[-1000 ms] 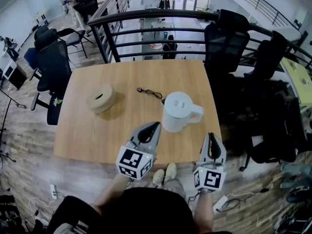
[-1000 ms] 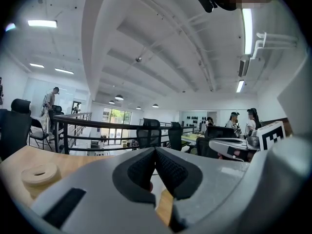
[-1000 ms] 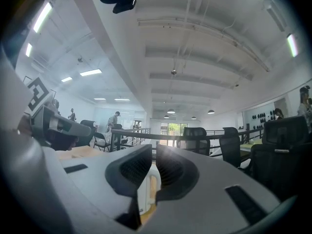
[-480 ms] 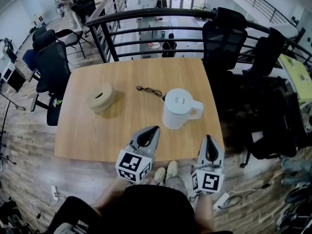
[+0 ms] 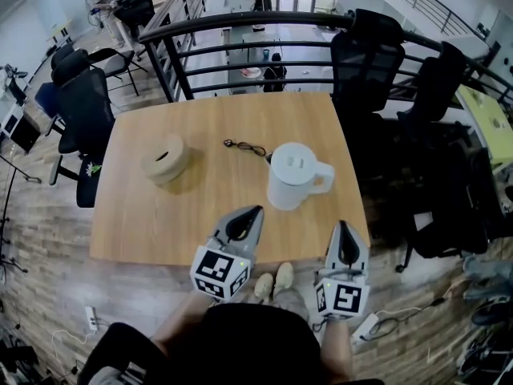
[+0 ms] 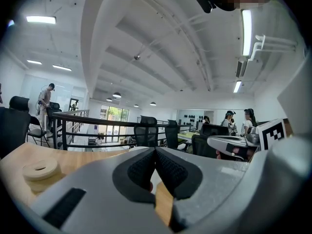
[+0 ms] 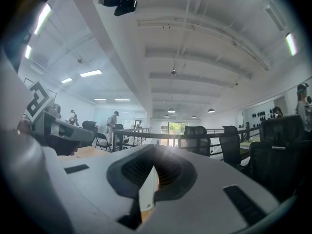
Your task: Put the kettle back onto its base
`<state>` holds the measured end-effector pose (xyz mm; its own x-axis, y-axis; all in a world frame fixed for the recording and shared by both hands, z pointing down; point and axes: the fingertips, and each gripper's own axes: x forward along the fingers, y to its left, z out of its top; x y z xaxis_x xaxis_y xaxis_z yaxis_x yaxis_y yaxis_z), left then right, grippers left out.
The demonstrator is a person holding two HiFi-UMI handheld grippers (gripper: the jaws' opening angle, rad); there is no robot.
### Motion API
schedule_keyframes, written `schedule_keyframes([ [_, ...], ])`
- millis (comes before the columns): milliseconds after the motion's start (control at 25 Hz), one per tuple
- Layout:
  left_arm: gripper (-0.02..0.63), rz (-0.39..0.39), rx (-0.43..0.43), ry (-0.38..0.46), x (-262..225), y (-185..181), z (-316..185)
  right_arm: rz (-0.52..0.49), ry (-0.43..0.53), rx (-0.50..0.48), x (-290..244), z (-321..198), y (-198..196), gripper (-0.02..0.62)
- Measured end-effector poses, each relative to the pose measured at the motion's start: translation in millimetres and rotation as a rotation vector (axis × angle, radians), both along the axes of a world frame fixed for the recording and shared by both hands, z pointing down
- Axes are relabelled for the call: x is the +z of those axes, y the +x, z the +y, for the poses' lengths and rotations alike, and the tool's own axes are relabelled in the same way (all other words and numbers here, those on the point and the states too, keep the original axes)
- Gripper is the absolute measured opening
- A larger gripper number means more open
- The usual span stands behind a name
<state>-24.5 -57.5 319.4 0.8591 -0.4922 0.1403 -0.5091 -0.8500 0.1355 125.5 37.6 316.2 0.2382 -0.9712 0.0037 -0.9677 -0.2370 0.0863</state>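
Observation:
A white kettle with its lid on stands upright on the wooden table, right of centre, its handle pointing right. The beige round base lies apart from it on the table's left half, and shows low at the left in the left gripper view. My left gripper hovers over the table's near edge, just short of the kettle, jaws shut and empty. My right gripper is at the near right corner, to the kettle's right and nearer me, also shut on nothing.
A thin black cord lies behind the kettle. A black railing runs past the table's far edge. Black office chairs stand at the right and at the left. People stand far off in the room.
The right gripper has drawn back slightly toward the table's near edge. The left gripper, kettle and base have stayed where they were.

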Motion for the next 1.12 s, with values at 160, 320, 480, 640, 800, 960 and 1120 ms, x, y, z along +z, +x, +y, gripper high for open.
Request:
schedule_keyframes([
  [160,-0.003,0.0,0.0,-0.005,0.7,0.1,-0.6,-0.001,0.0,-0.004,-1.3,-0.7,-0.3,-0.002],
  [320,-0.003,0.003,0.003,-0.006,1.0,0.1,-0.3,0.003,-0.001,-0.008,-1.3,-2.0,-1.6,-0.003],
  [480,-0.003,-0.002,0.005,-0.003,1.4,-0.4,-1.2,0.004,0.002,-0.007,-0.8,-3.9,-2.6,-0.003],
  [640,-0.002,-0.001,0.01,-0.004,1.7,-0.4,-2.7,0.004,0.0,-0.005,-0.7,-5.4,-3.2,-0.003],
  [800,-0.002,0.0,0.014,-0.007,2.9,0.4,-2.0,0.006,0.003,-0.009,-1.8,-5.4,-4.9,-0.003],
  [960,-0.003,-0.001,0.019,-0.009,3.2,3.5,-0.9,0.008,0.004,-0.009,-1.7,-4.5,-3.4,-0.003],
  [1120,-0.003,-0.001,0.021,-0.008,2.6,5.6,-1.3,0.001,0.003,-0.006,-1.0,-4.4,-1.2,-0.003],
])
